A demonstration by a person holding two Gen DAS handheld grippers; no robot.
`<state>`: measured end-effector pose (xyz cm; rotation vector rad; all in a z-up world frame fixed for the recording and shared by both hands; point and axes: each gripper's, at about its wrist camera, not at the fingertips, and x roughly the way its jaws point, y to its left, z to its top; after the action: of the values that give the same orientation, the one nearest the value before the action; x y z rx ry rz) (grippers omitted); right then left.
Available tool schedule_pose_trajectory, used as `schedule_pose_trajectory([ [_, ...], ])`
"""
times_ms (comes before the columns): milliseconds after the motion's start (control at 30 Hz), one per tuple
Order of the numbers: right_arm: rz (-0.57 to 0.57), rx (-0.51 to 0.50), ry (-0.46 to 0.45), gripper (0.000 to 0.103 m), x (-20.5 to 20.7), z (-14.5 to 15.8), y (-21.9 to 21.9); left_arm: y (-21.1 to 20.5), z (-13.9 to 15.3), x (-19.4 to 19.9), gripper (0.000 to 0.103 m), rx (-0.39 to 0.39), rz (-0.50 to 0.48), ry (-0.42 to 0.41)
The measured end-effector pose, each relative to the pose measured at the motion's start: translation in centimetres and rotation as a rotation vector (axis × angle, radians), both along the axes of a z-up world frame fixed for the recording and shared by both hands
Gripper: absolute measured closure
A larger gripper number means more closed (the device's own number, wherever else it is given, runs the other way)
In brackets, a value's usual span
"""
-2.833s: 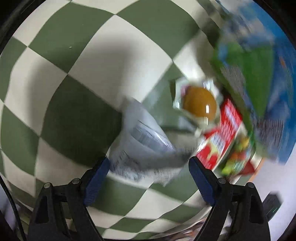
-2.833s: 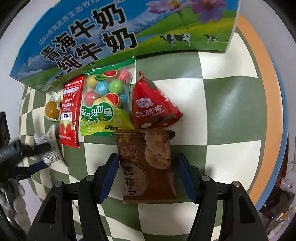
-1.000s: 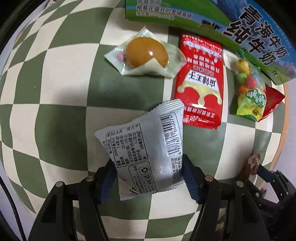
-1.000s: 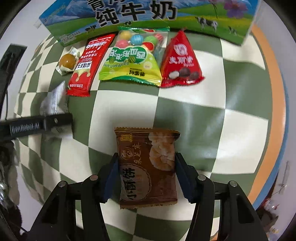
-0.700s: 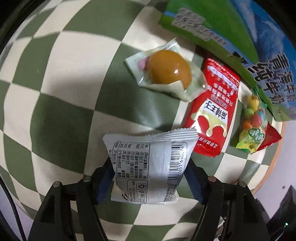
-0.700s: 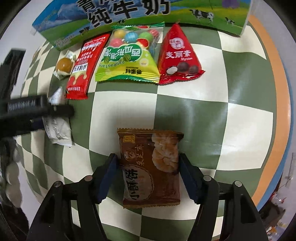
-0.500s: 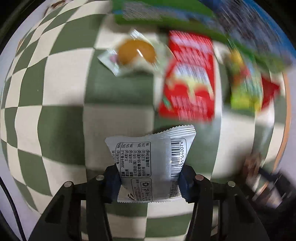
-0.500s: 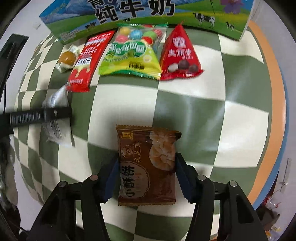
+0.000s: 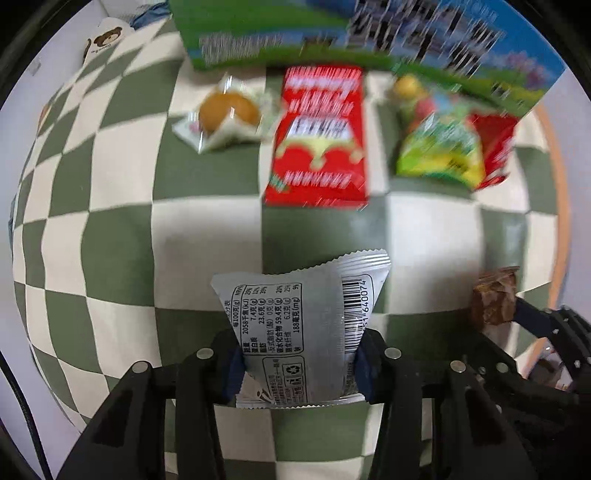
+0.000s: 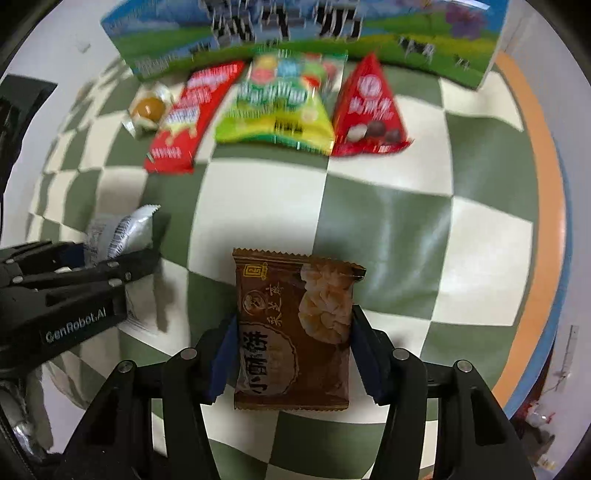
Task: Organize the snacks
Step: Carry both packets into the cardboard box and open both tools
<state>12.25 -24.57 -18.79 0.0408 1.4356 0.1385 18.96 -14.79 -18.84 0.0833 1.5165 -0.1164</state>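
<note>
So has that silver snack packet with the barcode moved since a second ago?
Yes. The silver packet, clamped in the left gripper, has lifted off the checkered cloth and shifted away from the red sachet.

A milk box [image 10: 303,33] is walling off the far side, four snack packets [image 10: 273,107] lining its foot. Bare checkered worktop [image 10: 388,221] is lying open between them and the near grippers.

Silver packet [image 9: 295,325] pinched upright; brown biscuit packet [image 10: 293,332] likewise gripped
</note>
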Motion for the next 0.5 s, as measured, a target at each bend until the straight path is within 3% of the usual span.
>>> schedule_pose_trajectory([
  [200, -0.053, 0.086, -0.101, 0.044, 1.7, 6.2, -2.5, -2.4, 9.1, 3.9, 0.059, -0.161, 0.006, -0.102],
  [367, -0.095, 0.139, -0.225, 0.044, 6.8, 14.6, -5.7, -2.7, 16.5, 10.6, 0.059, -0.271, -0.011, -0.155],
  [467, -0.104, 0.121, -0.3, 0.044, 10.9, 18.0, -7.3, -2.8, 18.0, 16.1, 0.059, -0.281, -0.01, -0.168],
  [500, -0.106, 0.11, -0.316, 0.043, 12.5, 18.8, -7.7, -2.7, 17.1, 17.4, 0.059, -0.275, -0.006, -0.165],
])
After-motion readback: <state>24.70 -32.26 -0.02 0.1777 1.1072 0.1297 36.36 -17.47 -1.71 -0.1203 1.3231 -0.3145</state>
